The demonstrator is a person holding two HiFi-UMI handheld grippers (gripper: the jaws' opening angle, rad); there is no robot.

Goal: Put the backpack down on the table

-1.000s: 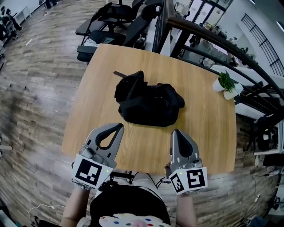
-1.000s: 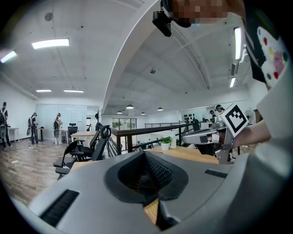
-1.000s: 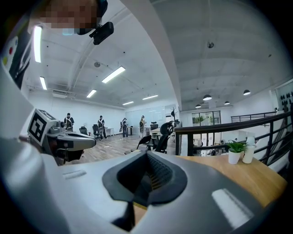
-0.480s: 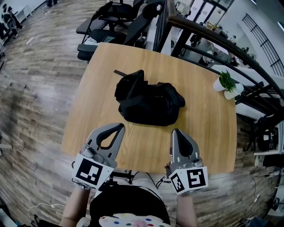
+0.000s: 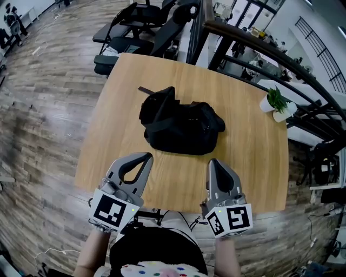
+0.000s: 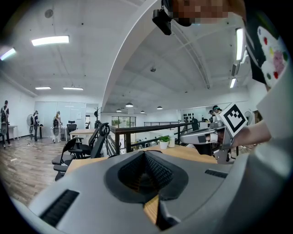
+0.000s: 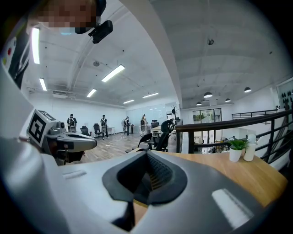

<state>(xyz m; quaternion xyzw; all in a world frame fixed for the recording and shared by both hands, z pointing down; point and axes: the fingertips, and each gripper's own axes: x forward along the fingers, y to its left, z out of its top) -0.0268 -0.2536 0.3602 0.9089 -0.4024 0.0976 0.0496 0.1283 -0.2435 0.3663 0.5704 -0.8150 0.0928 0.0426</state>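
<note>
The black backpack (image 5: 181, 127) lies slumped on the middle of the wooden table (image 5: 246, 151), with one strap sticking out to its far left. Both grippers hover over the table's near edge, short of the bag and apart from it. My left gripper (image 5: 145, 158) is shut with nothing in it. So is my right gripper (image 5: 214, 163), which stands about level with the left. In the left gripper view the shut jaws (image 6: 145, 153) fill the lower frame and hide the bag; the right gripper (image 6: 208, 135) shows beside them. The right gripper view shows its own shut jaws (image 7: 147, 153).
A small potted plant (image 5: 276, 103) in a white pot stands at the table's far right edge. Black office chairs (image 5: 135, 16) and a dark railing (image 5: 254, 43) lie beyond the far side. Wooden floor surrounds the table. People stand far off in the room (image 7: 103, 123).
</note>
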